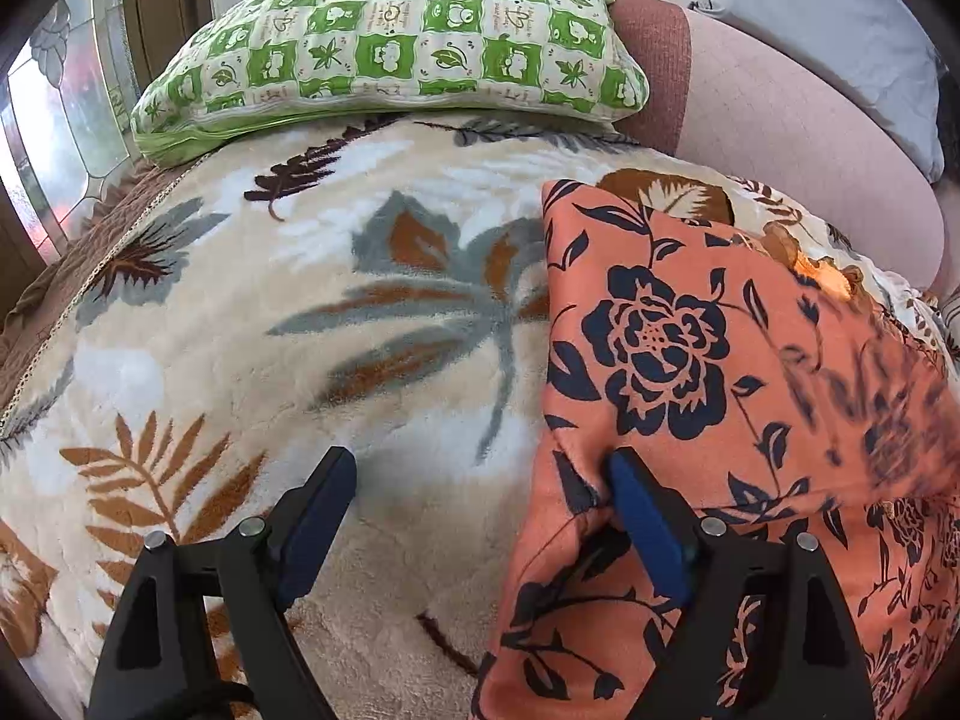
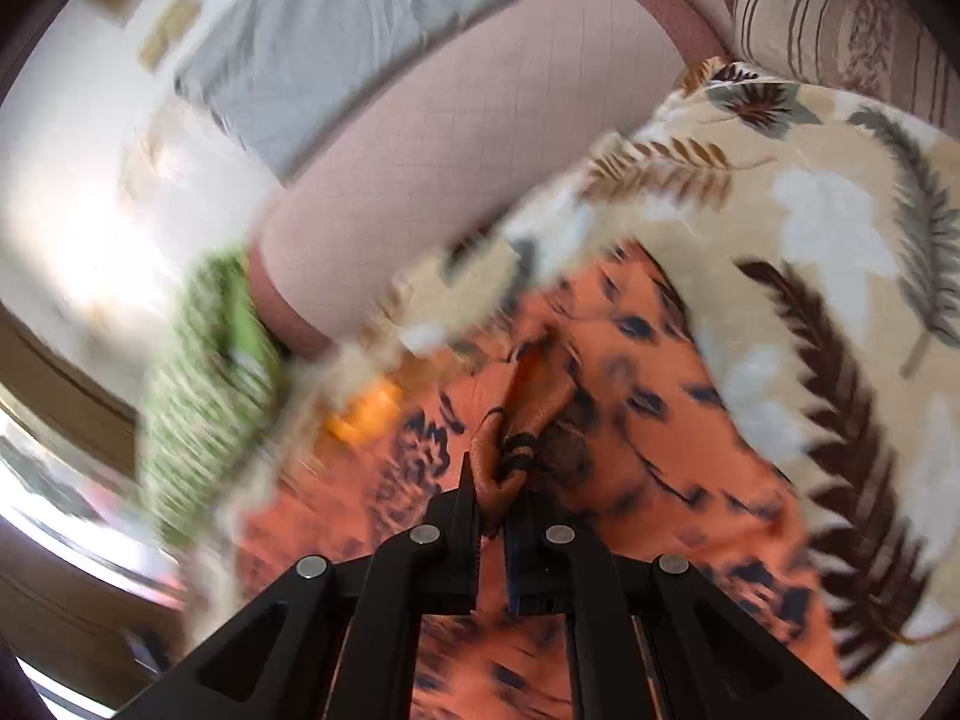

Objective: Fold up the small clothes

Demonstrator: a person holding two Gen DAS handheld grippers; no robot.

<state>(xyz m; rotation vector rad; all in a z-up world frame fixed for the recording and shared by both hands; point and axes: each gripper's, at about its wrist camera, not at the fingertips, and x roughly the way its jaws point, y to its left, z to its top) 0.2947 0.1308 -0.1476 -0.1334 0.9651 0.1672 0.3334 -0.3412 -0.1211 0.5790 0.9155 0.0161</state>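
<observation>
Orange floral garment [image 1: 690, 372], one piece with a dark navy flower print, lies spread on a cream fleece blanket [image 1: 270, 360] that covers the bed. From the left tool [image 1: 480, 474] the cloth sits ahead and to the right side: its near left edge bunches against the inner face of that tool's right finger, while the left finger stands over bare blanket. The left tool is released, its two blue-padded fingers spread wide with nothing pinched between them.

The right tool [image 2: 495, 495] is clenched on the garment: a small gathered fold of the orange cloth [image 2: 516, 420] rises from between its two nearly closed fingers, and the rest of the fabric lies flat directly ahead of and beneath it. Much of that view is blurred on its left side.

Beyond the left tool, at the far edge of the blanket, lies one green-and-white checked pillow [image 1: 390, 42] with leaf and frog motifs. To its right, further off, runs one long pink bolster [image 1: 798, 120], and past that one pale grey pillow [image 1: 840, 18]. In the right wrist view a striped cushion [image 2: 840, 18] shows far ahead on the right, beyond the blanket's edge. The blanket carries leaf prints in brown, grey and white. A patterned glass pane [image 1: 54, 132] stands at the far left.
</observation>
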